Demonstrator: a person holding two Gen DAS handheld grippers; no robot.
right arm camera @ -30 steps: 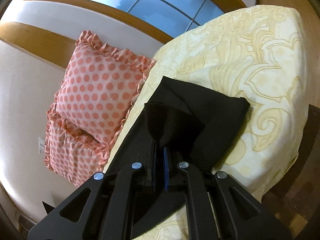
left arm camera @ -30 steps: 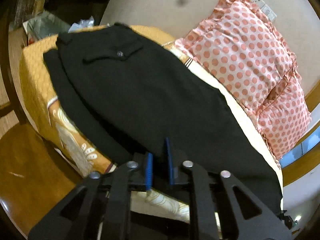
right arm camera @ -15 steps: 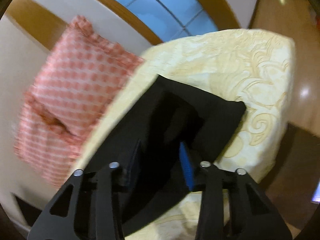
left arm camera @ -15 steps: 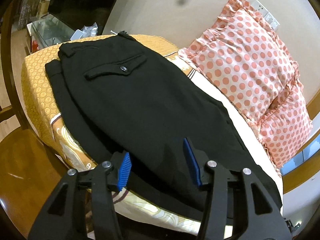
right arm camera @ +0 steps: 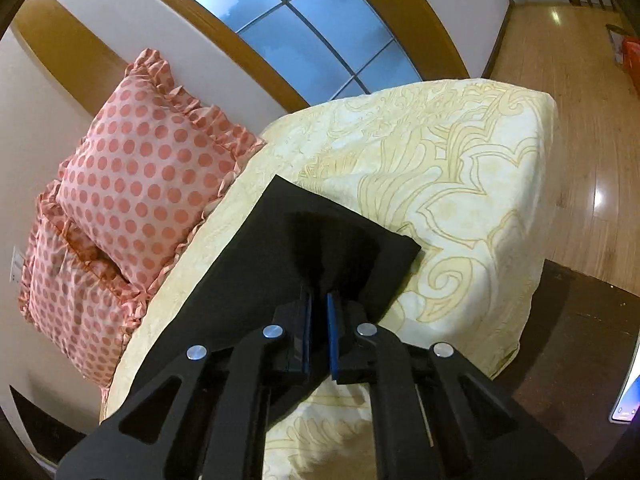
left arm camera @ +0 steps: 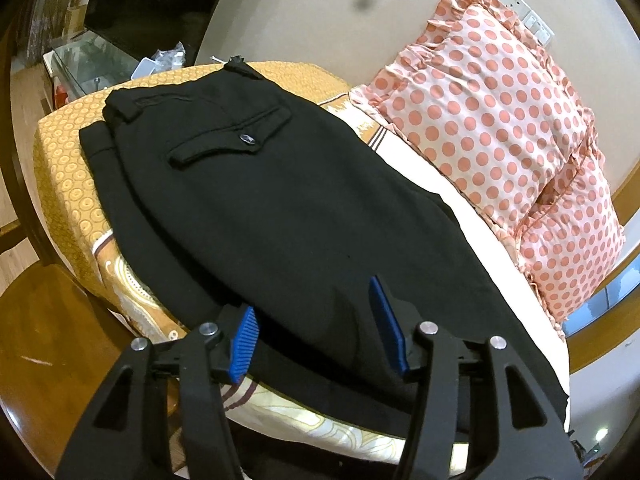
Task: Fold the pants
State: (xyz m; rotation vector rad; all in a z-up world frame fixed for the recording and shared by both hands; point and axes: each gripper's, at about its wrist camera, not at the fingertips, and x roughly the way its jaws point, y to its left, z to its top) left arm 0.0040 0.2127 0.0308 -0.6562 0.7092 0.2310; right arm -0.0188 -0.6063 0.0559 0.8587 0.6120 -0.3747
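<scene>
Black pants (left arm camera: 256, 200) lie lengthwise on the bed, folded leg on leg, with the waistband and a buttoned back pocket (left arm camera: 236, 140) at the far left. My left gripper (left arm camera: 316, 328) is open, its blue pads spread just above the pants' near edge. In the right wrist view the leg ends (right arm camera: 340, 240) lie on the cream bedspread (right arm camera: 460, 184). My right gripper (right arm camera: 319, 320) is shut on a pinch of the pants' cuff fabric, lifted slightly off the bed.
Two pink polka-dot pillows (left arm camera: 500, 120) lean against the wall behind the pants and also show in the right wrist view (right arm camera: 136, 184). A window (right arm camera: 312, 28) is behind the bed. A glass table with clutter (left arm camera: 92, 56) stands past the bed's left end. Wooden floor (right arm camera: 580, 100) surrounds the bed.
My left gripper opened, let go of the pants' edge and drew back. My right gripper opened half a second ago and has shut again on the cuff fabric.
</scene>
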